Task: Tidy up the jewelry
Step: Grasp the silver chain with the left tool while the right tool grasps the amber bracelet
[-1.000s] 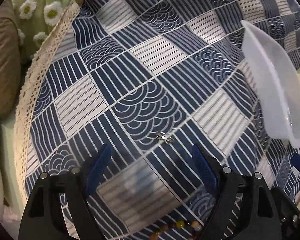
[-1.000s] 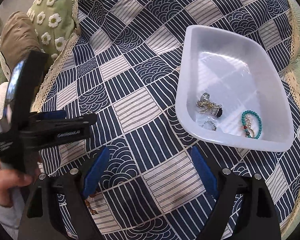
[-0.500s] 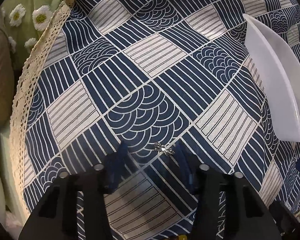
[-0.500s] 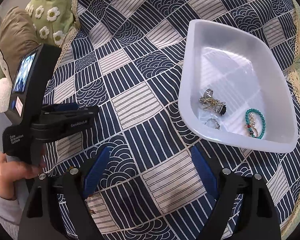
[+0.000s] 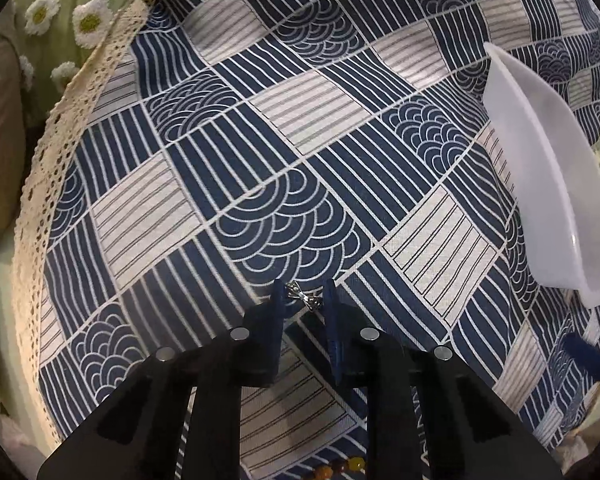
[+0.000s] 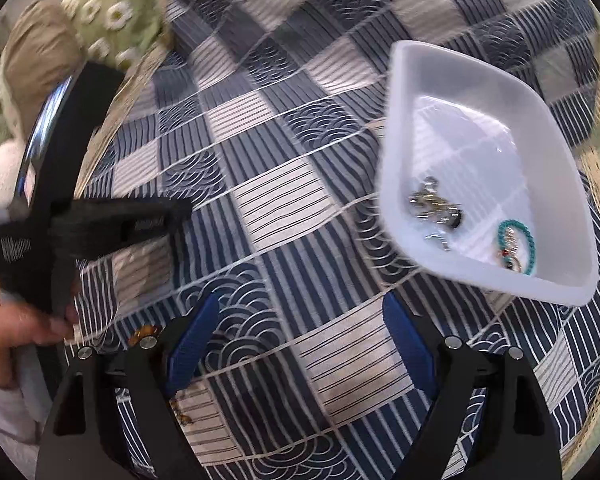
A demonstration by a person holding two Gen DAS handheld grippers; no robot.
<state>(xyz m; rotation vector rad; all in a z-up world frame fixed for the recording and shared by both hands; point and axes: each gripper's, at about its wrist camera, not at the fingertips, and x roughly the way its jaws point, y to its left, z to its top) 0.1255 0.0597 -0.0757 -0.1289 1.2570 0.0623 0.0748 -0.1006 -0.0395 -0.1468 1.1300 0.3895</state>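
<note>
A small silver bow-shaped piece (image 5: pixel 304 298) lies on the blue patterned cloth (image 5: pixel 284 160). My left gripper (image 5: pixel 304 294) points steeply down at it. Its jaws are closing, and the blue pads press on the piece's two ends. A white plastic tray (image 6: pixel 420 100) sits to the right and holds a tangle of silver pieces (image 6: pixel 432 204), a small ring (image 6: pixel 438 238) and a turquoise bead bracelet (image 6: pixel 518 240). My right gripper (image 6: pixel 300 344) hovers open over bare cloth, in front of the tray, with nothing between its fingers.
Amber beads (image 5: pixel 340 466) lie on the cloth just behind the left gripper, and the amber beads (image 6: pixel 142 334) also show in the right wrist view. A hand (image 6: pixel 12 320) holds the black left tool (image 6: pixel 100 224). A green daisy cushion (image 5: pixel 60 20) and the cloth's lace edge (image 5: pixel 40 168) are at the left.
The left jaws have come together from wide apart onto the silver bow piece, which now sits between the pads. The right gripper has stayed open, and its view is slightly blurred.
</note>
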